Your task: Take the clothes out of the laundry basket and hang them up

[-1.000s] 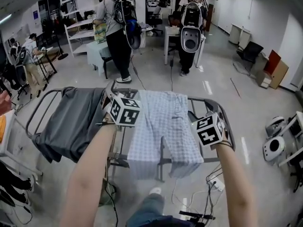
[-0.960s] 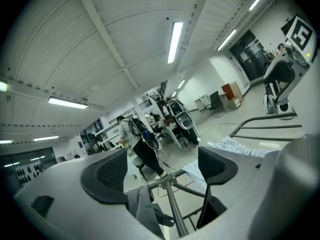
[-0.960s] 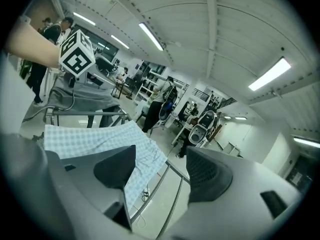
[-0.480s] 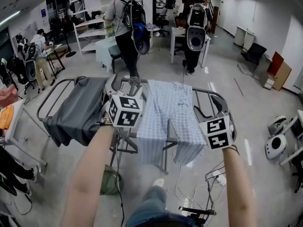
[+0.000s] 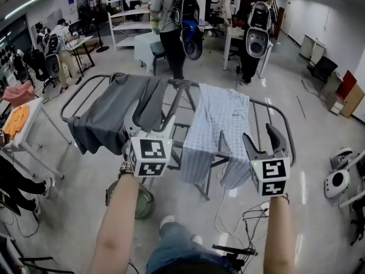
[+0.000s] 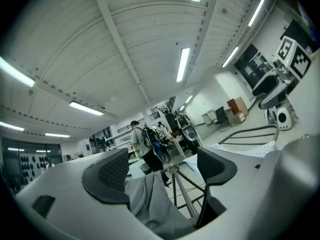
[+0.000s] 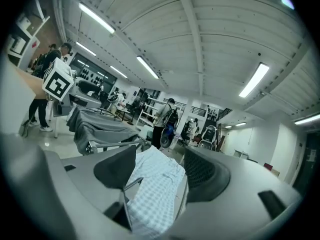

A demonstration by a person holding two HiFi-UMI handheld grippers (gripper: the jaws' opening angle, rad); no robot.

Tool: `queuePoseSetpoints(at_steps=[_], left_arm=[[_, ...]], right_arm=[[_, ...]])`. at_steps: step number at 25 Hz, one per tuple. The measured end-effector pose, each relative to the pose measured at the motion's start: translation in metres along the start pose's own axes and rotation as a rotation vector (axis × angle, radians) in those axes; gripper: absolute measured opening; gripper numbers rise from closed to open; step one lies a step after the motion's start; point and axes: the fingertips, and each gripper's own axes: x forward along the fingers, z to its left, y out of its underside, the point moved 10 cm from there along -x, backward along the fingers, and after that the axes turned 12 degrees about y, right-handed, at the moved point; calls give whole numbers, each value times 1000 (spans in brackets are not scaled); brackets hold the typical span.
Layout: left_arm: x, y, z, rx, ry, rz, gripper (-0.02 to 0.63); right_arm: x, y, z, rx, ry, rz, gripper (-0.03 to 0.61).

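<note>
**Fig.** Folding drying rack (image 5: 181, 85) w/ two garments draped over its rails: grey one (image 5: 111, 110) at L, pale-blue checked one (image 5: 215, 121) at R, side by side, no overlap. L gripper (image 6: 165, 168): fingers well apart, nothing btwn them; grey garment lies beyond, untouched. R gripper (image 7: 157, 173): fingers apart, empty, facing checked garment. Both grippers held approx. level, just short of rack's near side. Green basket (image 5: 145, 203) on floor below L forearm, partly hidden; contents can't be made out.
</note>
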Motion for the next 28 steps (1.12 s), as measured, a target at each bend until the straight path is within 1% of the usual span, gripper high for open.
queuePoseSetpoints(at_steps=[3,6,9,12,19,22,25,27,28], left_arm=[[-27,7,11,-60,-18,-55,426],[-49,20,26,-114,-18,-101,425],[-68,33,42,-112,-1,-123,423],[-79,47,63,-112,24,-110,423],[-94,83,111,-186,100,-124,423],[-95,96,124,-169,136,-127,423],[-94,108,139,-155,161,-134,423],[-91,114,150,-149,176,-138,412],[-89,117,155,-144,182,-140,394]], right_arm=[[-8,-2,14,20,-11,-7,298],[-14,-6,34,43,-19,-13,298],[-23,-8,54,121,-8,-13,298],[-26,-12,74,188,13,-9,298],[-17,-30,119,178,56,-34,296],[-12,-43,137,187,73,-58,293],[-9,-56,157,173,94,-81,271],[-8,-63,168,169,114,-83,265],[-8,-65,173,169,123,-81,262]])
